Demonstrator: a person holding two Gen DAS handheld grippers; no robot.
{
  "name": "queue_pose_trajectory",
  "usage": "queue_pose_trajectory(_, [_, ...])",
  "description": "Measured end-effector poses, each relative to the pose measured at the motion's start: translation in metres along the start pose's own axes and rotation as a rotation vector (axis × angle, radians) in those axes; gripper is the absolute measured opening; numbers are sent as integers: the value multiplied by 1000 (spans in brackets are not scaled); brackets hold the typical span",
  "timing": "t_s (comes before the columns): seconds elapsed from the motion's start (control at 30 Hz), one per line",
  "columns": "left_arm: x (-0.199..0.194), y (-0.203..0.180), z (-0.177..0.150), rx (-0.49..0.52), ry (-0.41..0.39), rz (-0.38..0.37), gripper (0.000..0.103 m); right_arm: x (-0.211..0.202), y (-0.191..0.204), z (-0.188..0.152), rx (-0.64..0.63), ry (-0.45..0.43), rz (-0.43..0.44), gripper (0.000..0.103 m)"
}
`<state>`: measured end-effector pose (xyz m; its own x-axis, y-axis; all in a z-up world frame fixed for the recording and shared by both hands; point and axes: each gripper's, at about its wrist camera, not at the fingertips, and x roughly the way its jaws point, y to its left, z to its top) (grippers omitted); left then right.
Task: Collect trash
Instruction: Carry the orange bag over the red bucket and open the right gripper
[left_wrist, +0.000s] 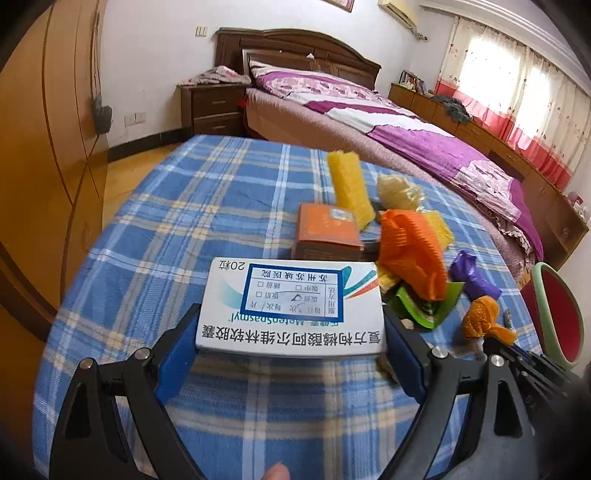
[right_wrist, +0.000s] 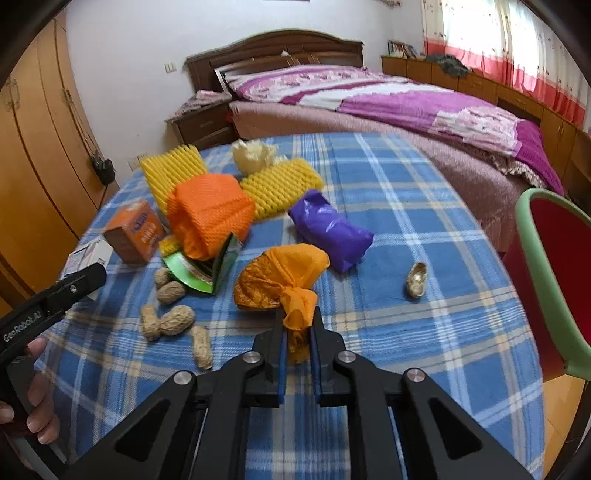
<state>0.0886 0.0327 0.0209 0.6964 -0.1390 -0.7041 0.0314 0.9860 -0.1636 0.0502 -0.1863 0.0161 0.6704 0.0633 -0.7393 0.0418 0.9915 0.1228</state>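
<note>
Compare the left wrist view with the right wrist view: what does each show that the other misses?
Left only: the left tongs clamped on the white medicine box's full label. Right only: the peanuts, a cracked shell, and the right tongs shut on the orange bag's knot. Both: orange box, foam nets, purple bag, red bin.

The red bin (right_wrist: 554, 280) is cut off by the right edge in both views. The white medicine box (right_wrist: 86, 256) is half hidden behind the left gripper's finger in the right wrist view. Small print on the orange carton (left_wrist: 328, 229) cannot be read.
</note>
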Motion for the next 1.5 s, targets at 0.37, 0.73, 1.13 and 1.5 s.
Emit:
queue_pose_trajectory(0.37, [-41,-29,-2,55,-42,-40,90,-63,-21,0,32,-130,13,12])
queue_pose_trajectory(0.73, [-60,-72,-6,96,-32,-103,90,-107,-56,-3,72,-218,18,12])
queue_pose_trajectory(1.13, [-64,-134,-11,202,-30,-144,90,-133,-111,-13,168,-268,-5,12])
queue_pose_trajectory(1.5, [-51,-197,-11,309,-17,-204,90,-145,-162,-20,265,-310,-52,12])
